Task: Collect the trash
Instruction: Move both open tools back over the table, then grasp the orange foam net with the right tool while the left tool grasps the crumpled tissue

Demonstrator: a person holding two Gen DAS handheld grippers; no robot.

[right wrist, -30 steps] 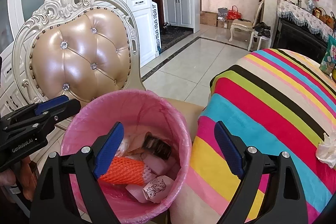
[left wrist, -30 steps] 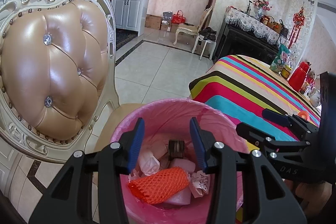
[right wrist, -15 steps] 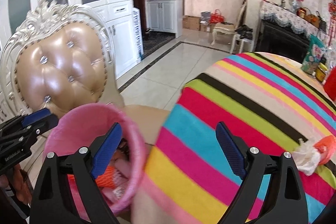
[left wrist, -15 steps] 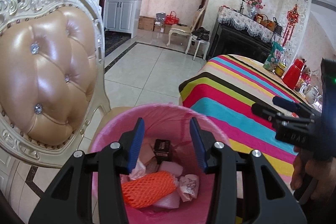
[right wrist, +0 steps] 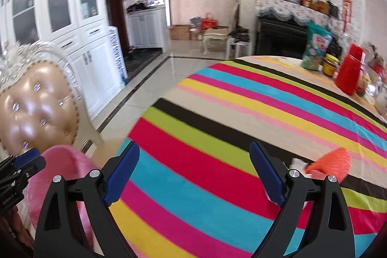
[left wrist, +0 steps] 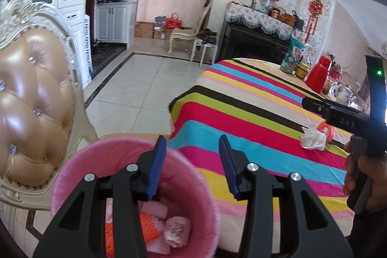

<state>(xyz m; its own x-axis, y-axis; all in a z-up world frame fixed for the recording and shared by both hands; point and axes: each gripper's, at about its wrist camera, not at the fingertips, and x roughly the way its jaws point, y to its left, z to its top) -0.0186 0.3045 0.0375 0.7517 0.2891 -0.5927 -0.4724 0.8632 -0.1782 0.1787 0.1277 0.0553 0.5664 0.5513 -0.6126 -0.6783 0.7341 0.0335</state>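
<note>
We judge the collecting to be well along but not finished. The pink-lined round trash bin (left wrist: pixel 125 161) sits on the seat of the cream-framed chair with the tufted tan leather back (left wrist: pixel 31 98), just beside the edge of the table under its bright striped cloth (left wrist: pixel 241 113), and it already holds several pieces: an orange foam fruit net (left wrist: pixel 147 226), pale pink wrappers and a crumpled printed paper (left wrist: pixel 177 230). Our left gripper (left wrist: pixel 192 161) hangs above the bin's rim with its blue-padded fingers apart and nothing between them. Our right gripper (right wrist: pixel 197 171) is over the tablecloth, spread wide and also empty, pointing toward what is left: a crumpled white tissue (left wrist: pixel 312 138) and, touching it, a second orange foam net (right wrist: pixel 331 161), both lying on the cloth well away from the bin. The red thermos (right wrist: pixel 350 69), the green snack bag (right wrist: pixel 315 47) and the jars at the far end look like table things, not rubbish, so we count two pieces remaining.
</note>
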